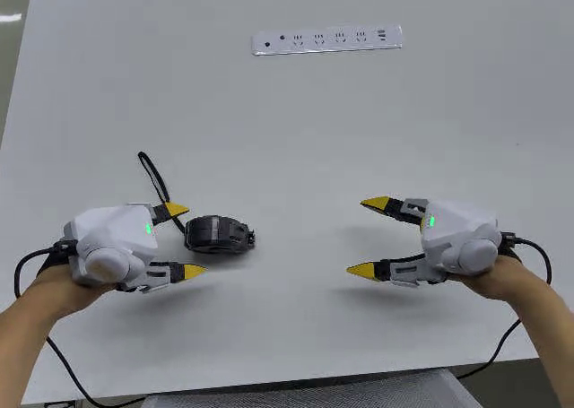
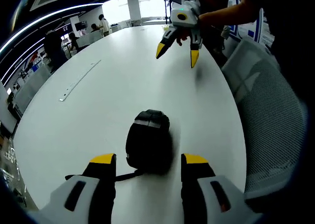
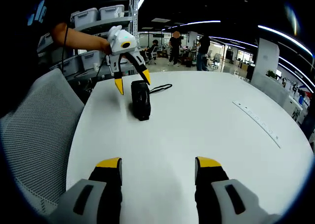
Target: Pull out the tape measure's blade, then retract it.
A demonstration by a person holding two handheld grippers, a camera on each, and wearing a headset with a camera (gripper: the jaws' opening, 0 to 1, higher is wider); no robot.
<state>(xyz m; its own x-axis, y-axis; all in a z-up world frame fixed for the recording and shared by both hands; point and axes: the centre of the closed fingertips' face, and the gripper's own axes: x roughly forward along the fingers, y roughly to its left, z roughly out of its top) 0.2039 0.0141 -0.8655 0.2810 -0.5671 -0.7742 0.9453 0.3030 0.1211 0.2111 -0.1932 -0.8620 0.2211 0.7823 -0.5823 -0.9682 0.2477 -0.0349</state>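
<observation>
A black tape measure (image 1: 218,234) lies on the white table (image 1: 296,130), its black wrist strap (image 1: 154,177) trailing away behind it. My left gripper (image 1: 184,240) is open, its yellow tips reaching either side of the case's near end without touching it. From the left gripper view the tape measure (image 2: 148,140) sits just ahead of the open left gripper (image 2: 149,159). My right gripper (image 1: 369,236) is open well to the right over bare table, holding nothing. In the right gripper view the tape measure (image 3: 141,99) lies far ahead of the right gripper (image 3: 159,163), with the left gripper (image 3: 131,79) over it.
A white power strip (image 1: 326,39) lies flat at the far side of the table. Cables (image 1: 36,332) run from both grippers off the near edge. A mesh chair back (image 1: 305,394) sits below the near edge. Shelves and people stand in the room behind (image 3: 187,47).
</observation>
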